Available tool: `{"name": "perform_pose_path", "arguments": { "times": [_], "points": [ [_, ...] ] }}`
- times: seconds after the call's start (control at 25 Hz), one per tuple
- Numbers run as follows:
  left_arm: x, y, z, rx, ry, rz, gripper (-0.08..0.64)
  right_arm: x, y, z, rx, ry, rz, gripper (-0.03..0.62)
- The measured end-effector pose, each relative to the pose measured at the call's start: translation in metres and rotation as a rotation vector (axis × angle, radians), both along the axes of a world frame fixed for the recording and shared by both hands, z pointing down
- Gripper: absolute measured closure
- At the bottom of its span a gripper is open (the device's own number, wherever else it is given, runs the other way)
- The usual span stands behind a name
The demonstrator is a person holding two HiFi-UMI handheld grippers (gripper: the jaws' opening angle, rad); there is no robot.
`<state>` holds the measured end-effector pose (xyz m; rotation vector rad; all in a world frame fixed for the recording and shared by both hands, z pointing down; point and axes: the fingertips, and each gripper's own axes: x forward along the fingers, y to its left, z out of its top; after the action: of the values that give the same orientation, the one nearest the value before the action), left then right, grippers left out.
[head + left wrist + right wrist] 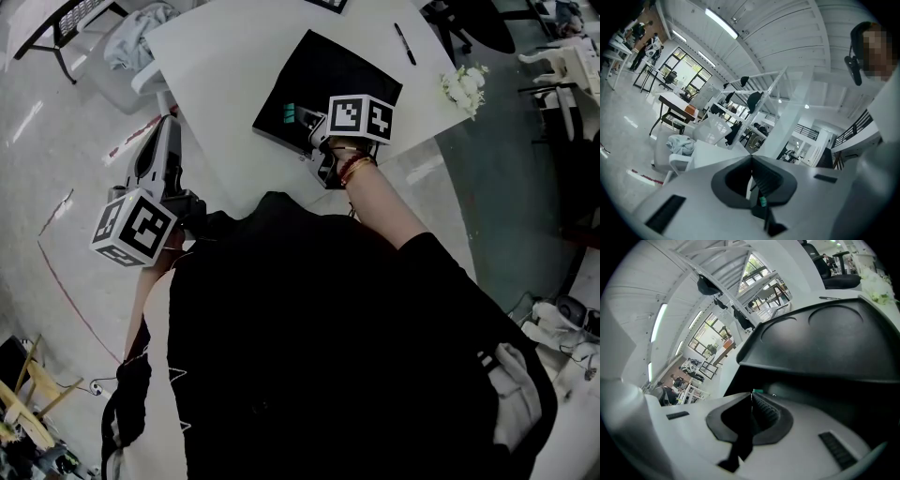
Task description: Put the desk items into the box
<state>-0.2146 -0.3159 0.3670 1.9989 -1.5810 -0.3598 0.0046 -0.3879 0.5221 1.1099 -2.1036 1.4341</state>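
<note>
Box (pixel 333 80), black, flat and square, lies on the white table (pixel 216 66) in the upper middle of the head view, with a small teal label (pixel 289 114) at its lower left corner. From the right gripper view its top shows two shallow round hollows and a dark gap under the front edge; what is inside I cannot tell.

Outside the box, a black pen (pixel 405 44) lies on the bare tabletop to the upper right, well apart from it. A small bunch of white flowers (pixel 466 87) rests at the table's right edge.

The right gripper (pixel 751 397) is at the box's lower right corner, its marker cube just over the box's edge. Its fingers are pressed together with nothing between them, the box close in front. A wrist with red and gold bracelets (pixel 354 167) shows behind it.

The left gripper (pixel 751 161) hangs off the table's left side, over the floor at the middle left of the head view. Its fingers are closed too and grip nothing.

The floor (pixel 56 159) is pale and glossy, crossed by a thin red line (pixel 70 300) at the left. A grey cloth (pixel 136 37) is heaped on a white chair (pixel 150 80) at the upper left, beside a black chair frame (pixel 66 28). Long ceiling lights (pixel 721 22) and white shelving (pixel 759 93) fill the room beyond.
</note>
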Motion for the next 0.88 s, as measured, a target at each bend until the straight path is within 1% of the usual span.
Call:
{"name": "perform_pose_path", "arguments": {
  "times": [0.88],
  "points": [
    [-0.0009,0.0052,0.0031,-0.005,0.009,-0.011,0.551,0.0004,-0.0002,0.0017,-0.005,0.006,0.006,0.580]
  ]
}}
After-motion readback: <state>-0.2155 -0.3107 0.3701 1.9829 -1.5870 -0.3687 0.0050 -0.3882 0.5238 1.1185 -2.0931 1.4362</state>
